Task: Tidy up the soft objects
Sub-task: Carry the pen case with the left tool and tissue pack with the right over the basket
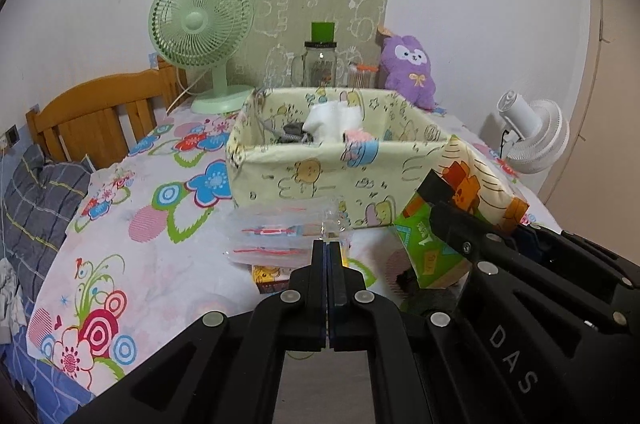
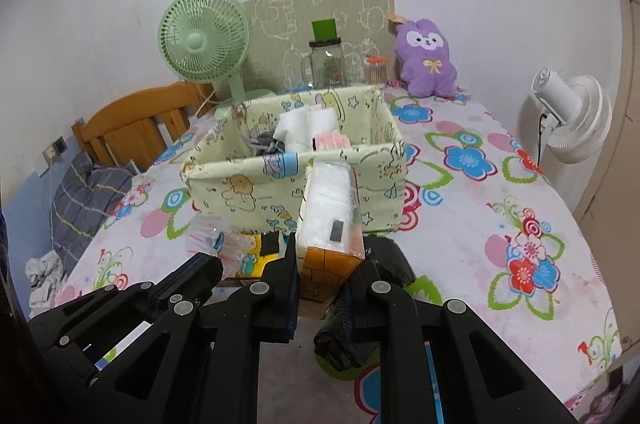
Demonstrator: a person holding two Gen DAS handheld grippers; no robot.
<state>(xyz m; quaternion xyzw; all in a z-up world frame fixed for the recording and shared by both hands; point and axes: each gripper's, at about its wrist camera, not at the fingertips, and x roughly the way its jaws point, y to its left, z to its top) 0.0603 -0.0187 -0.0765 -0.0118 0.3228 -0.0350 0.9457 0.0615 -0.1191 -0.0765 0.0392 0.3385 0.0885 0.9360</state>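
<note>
A yellow fabric basket (image 1: 320, 176) (image 2: 248, 188) stands mid-table with white tissue packs (image 1: 334, 122) (image 2: 308, 128) and a pink pack (image 2: 332, 143) inside. My right gripper (image 2: 326, 256) is shut on a tissue pack (image 2: 330, 212) with orange and green print, held just in front of the basket; it also shows at the right of the left wrist view (image 1: 448, 220). My left gripper (image 1: 327, 252) is shut and empty, just above clear plastic-wrapped packs (image 1: 280, 236) (image 2: 212, 240) lying before the basket.
A purple plush (image 1: 410, 68) (image 2: 428, 58), glass jar (image 1: 319, 64), green fan (image 1: 202, 32) and cardboard sheet (image 2: 320, 8) line the back. A white fan (image 2: 572, 120) stands right. A black bag (image 2: 384, 260) lies by my right gripper. A wooden headboard (image 1: 96, 116) is left.
</note>
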